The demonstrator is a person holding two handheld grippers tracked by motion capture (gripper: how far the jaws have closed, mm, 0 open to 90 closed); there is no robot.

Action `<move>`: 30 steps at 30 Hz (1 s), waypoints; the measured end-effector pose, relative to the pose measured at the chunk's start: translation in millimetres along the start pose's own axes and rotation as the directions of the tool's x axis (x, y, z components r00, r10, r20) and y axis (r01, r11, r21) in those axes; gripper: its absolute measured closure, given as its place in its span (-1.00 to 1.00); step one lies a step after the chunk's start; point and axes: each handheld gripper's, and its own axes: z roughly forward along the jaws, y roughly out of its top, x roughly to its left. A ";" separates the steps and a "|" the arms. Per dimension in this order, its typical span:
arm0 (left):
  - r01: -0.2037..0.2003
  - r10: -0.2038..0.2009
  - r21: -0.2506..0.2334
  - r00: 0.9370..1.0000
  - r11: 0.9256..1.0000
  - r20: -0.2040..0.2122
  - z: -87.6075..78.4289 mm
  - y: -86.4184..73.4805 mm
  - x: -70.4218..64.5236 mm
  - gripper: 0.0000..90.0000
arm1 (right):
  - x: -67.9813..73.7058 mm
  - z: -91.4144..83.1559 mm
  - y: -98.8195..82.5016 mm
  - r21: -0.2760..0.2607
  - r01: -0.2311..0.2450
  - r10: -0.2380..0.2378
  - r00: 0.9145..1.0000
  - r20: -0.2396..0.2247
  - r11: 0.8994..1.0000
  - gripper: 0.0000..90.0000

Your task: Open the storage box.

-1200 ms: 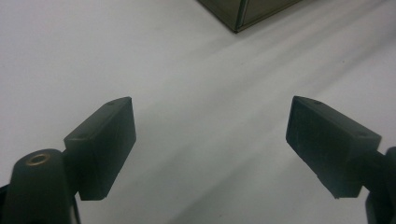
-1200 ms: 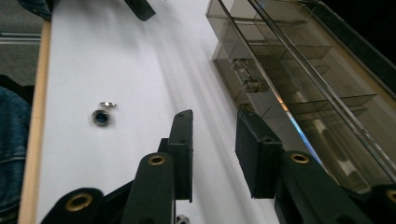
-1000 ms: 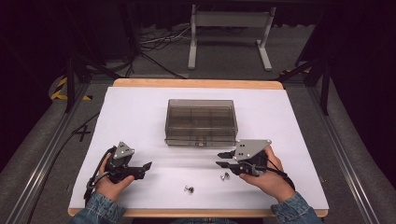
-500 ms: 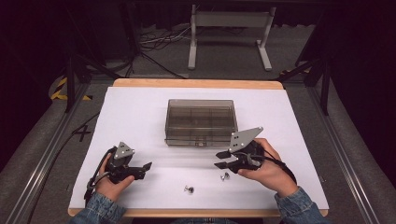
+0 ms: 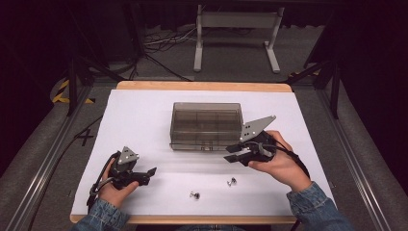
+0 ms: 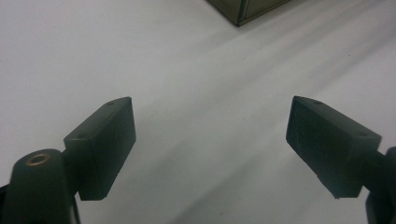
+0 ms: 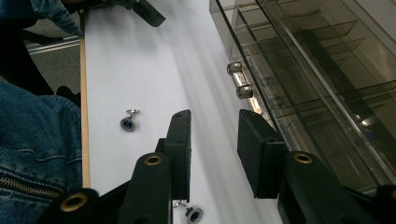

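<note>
We hold right gripper [image 5: 232, 154] part-spread, empty, at the clear box [image 5: 206, 126] front, lining up its latch knobs [image 7: 239, 80]; left gripper [image 5: 150, 173] spread wide, parked.

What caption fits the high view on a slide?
Right claw raised beside a smoky clear compartment box, two small cufflinks lying on the white table.

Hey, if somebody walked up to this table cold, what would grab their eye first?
Probably the smoky see-through box with compartments, sitting mid-table on the white sheet. Next, the two black grippers: the right gripper, empty, tilted beside the box's front right corner, and the left gripper, jaws wide, low near the front left. Two small metal cufflinks lie loose between them.
</note>
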 end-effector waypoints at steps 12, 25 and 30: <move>0.000 0.000 0.002 1.000 1.000 0.001 0.4 -0.2 -0.3 -0.63 | -18.0 1.9 11.0 0.064 -0.005 0.005 1.000 0.002 0.998 0.45; 0.001 -0.001 0.005 1.000 1.000 0.003 1.0 -0.3 -0.4 -0.64 | -43.4 8.4 9.9 0.121 -0.014 0.014 1.000 0.001 0.993 0.45; 0.001 -0.001 0.006 1.000 1.000 0.004 1.2 -0.3 -0.2 -0.64 | -48.9 15.7 6.9 0.156 -0.011 0.013 1.000 -0.008 0.988 0.48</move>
